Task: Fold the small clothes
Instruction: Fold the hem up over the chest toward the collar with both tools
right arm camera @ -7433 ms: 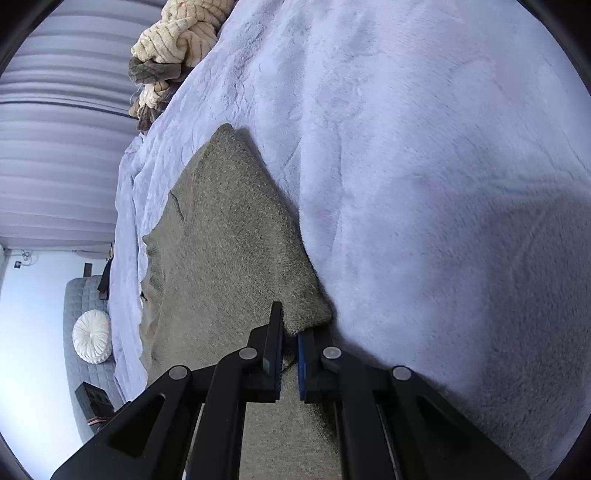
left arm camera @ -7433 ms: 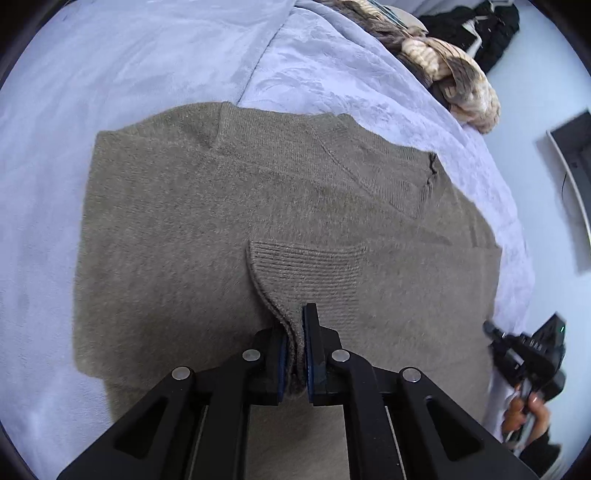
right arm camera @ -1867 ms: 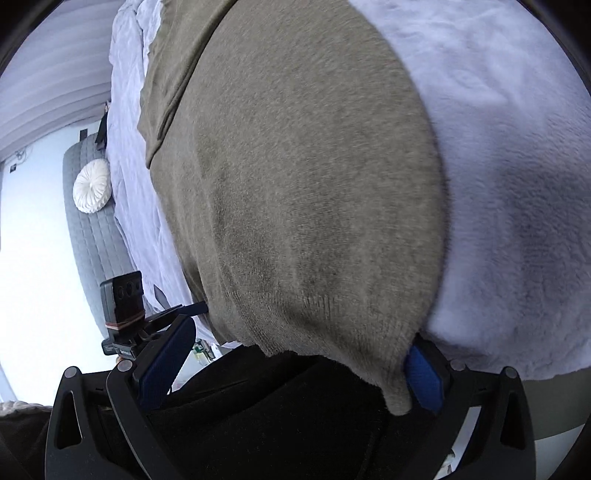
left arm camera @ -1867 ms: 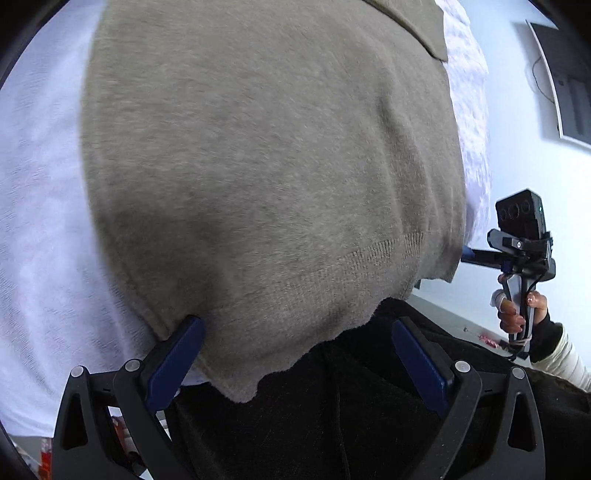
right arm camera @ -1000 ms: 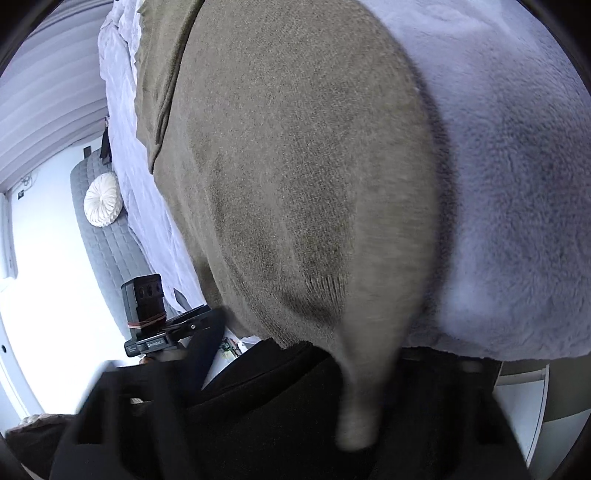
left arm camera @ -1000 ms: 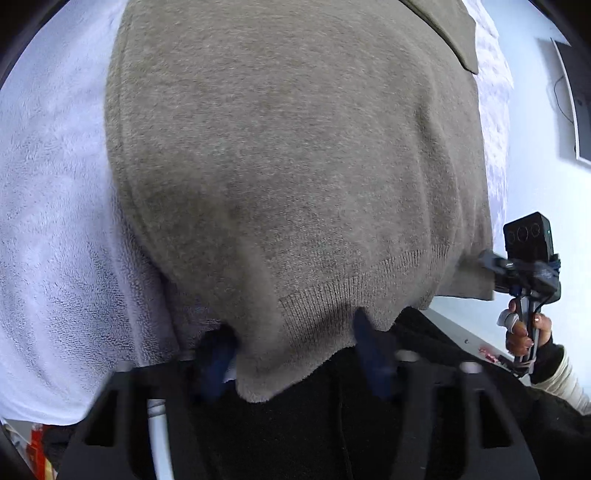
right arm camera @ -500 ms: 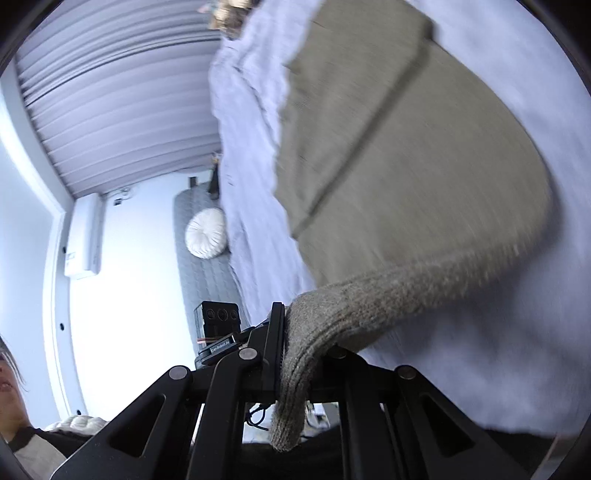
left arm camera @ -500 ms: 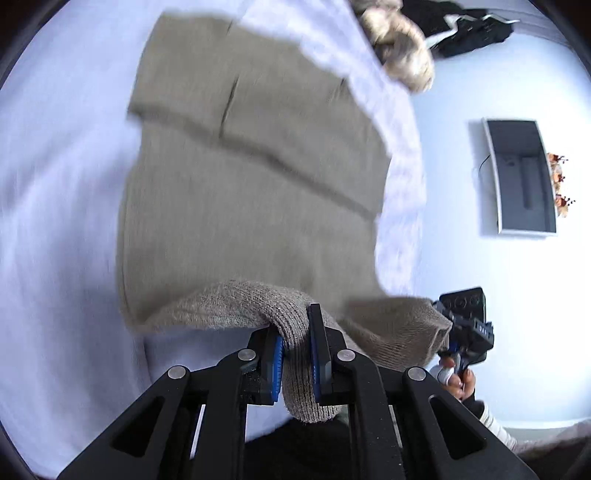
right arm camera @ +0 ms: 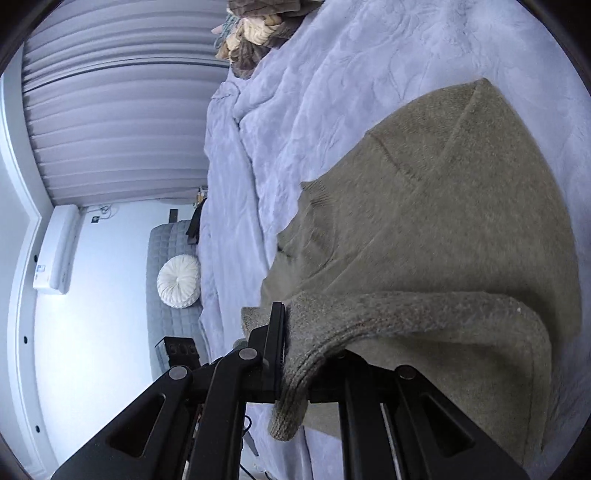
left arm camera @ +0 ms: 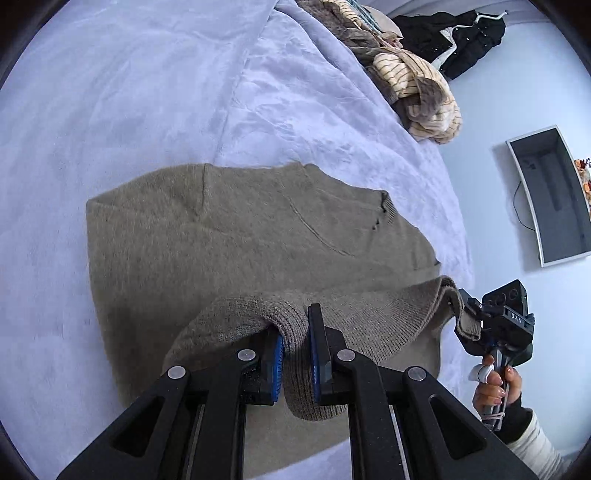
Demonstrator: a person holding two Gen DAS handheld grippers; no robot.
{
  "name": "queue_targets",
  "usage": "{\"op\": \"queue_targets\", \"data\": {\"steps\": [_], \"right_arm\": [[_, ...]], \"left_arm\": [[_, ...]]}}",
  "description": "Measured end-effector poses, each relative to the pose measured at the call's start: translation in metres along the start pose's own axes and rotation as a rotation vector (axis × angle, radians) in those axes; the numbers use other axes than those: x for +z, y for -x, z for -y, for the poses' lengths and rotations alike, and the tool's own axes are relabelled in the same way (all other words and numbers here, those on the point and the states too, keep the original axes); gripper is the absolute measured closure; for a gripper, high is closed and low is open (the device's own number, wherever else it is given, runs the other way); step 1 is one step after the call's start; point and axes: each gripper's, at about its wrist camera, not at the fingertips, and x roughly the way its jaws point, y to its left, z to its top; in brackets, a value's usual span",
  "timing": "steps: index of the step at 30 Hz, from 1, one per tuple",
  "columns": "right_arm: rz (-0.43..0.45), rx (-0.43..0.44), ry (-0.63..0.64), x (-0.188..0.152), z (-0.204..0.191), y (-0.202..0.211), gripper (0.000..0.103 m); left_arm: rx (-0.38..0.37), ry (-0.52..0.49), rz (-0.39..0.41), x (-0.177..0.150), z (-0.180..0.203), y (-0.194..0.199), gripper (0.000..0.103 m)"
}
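Observation:
An olive-grey knitted sweater lies on the pale lilac bed cover, its sleeves folded onto the body. My left gripper is shut on the ribbed bottom hem and holds it raised above the sweater's lower part. My right gripper is shut on the other end of the same hem, also lifted; its right finger is hidden under the cloth. The right gripper also shows in the left wrist view, holding the hem corner. The sweater body fills the right wrist view.
A heap of striped and brown clothes lies at the bed's far end, also seen in the right wrist view. A black garment lies beyond it. A grey sofa with a white round cushion stands beside the bed.
Both grippers, open under the hanging hem two seconds ago, have shut on the hem and lifted it up and forward over the sweater's body.

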Motion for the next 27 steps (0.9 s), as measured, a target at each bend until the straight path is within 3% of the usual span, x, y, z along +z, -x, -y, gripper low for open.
{"op": "queue_targets", "data": {"steps": [7,8,10,11,12,19,22,25,26,27], "right_arm": [[0.080,-0.009,-0.126,0.025,0.026,-0.007,0.089],[0.089,-0.001,-0.131,0.027,0.024,-0.005,0.083],[0.108,0.004,-0.122,0.030,0.017,0.003,0.063],[0.117,0.002,-0.109,0.031,0.011,0.006,0.042],[0.123,-0.006,-0.092,0.032,0.006,0.010,0.035],[0.113,-0.070,-0.021,0.030,-0.007,0.021,0.037],[0.107,-0.187,0.024,0.029,-0.003,0.018,0.037],[0.124,-0.362,0.112,0.036,-0.009,0.012,0.037],[0.115,-0.402,0.140,0.038,-0.011,0.009,0.037],[0.105,-0.430,0.159,0.040,-0.011,0.006,0.037]], "left_arm": [[0.042,0.006,-0.003,0.008,-0.005,-0.006,0.085],[0.044,0.004,0.005,0.009,-0.003,-0.001,0.085],[0.062,-0.026,0.029,0.004,0.004,0.013,0.085],[0.070,-0.042,0.036,0.001,0.009,0.018,0.085],[0.072,-0.059,0.043,-0.002,0.012,0.023,0.085],[0.086,-0.065,0.064,-0.002,0.016,0.033,0.085],[0.072,-0.035,0.043,0.007,0.014,0.031,0.085],[0.091,-0.057,0.042,0.007,0.019,0.035,0.084],[0.111,-0.059,0.044,0.006,0.020,0.035,0.066],[0.157,-0.059,0.060,0.004,0.020,0.036,0.032]]}}
